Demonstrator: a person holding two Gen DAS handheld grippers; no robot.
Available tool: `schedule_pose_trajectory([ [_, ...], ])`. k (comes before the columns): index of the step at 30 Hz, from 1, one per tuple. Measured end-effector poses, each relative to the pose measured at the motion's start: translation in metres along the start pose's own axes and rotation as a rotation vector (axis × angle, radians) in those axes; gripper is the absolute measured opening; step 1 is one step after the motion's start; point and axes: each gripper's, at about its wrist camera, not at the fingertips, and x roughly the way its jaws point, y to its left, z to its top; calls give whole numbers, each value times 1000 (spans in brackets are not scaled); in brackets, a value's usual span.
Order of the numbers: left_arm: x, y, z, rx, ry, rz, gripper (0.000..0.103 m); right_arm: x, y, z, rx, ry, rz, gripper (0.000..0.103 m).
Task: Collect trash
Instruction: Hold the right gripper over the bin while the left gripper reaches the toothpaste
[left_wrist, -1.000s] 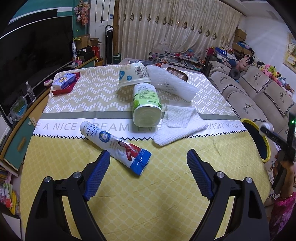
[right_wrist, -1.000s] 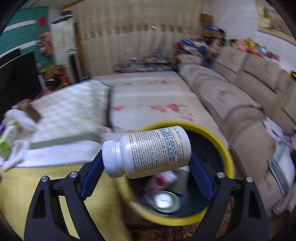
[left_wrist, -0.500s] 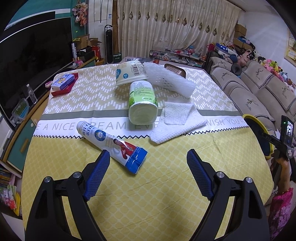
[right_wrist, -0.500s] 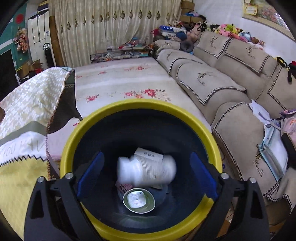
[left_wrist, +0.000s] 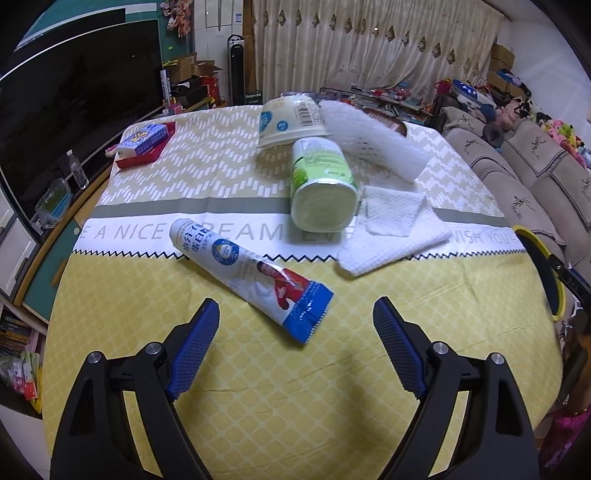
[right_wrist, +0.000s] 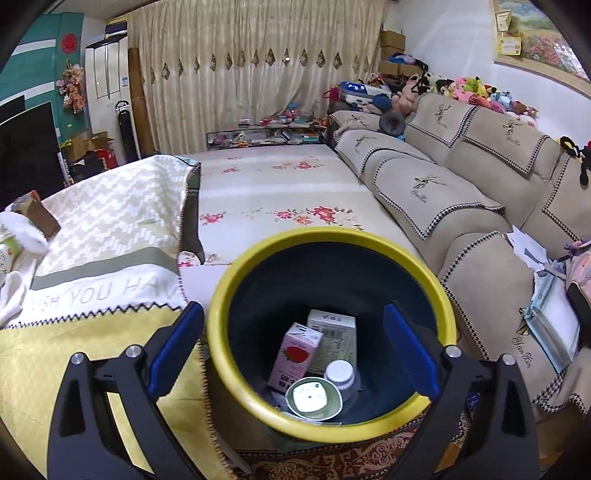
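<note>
Blue-padded left tool (left_wrist: 295, 325): wide apart, empty, over tube (left_wrist: 248, 273) | right tool (right_wrist: 293, 339): apart, empty, above bin (right_wrist: 221, 295)

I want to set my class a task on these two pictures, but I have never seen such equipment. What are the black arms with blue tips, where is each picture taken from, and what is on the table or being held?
A person holds a two-finger tool in each hand; each tool carries a camera looking along its fingers. The left gripper is open and empty above the table, where a toothpaste tube, a green-and-white bottle, a tub, white foam netting and a white cloth lie. The right gripper, also open and empty, hangs over a yellow-rimmed bin holding a pink carton and other trash.
</note>
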Motion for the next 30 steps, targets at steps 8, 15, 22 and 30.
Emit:
schedule_pose_trajectory([
  [8,23,13,4,-74,63,47,88,-4,3,-1,8,0,30,93],
  [15,45,15,16,-70,88,76,88,0,-3,-3,28,13,30,93],
  [22,57,22,33,-65,93,101,88,3,-6,-4,38,23,36,93],
  [30,63,36,40,-63,80,111,79,8,-3,-6,33,40,43,93],
])
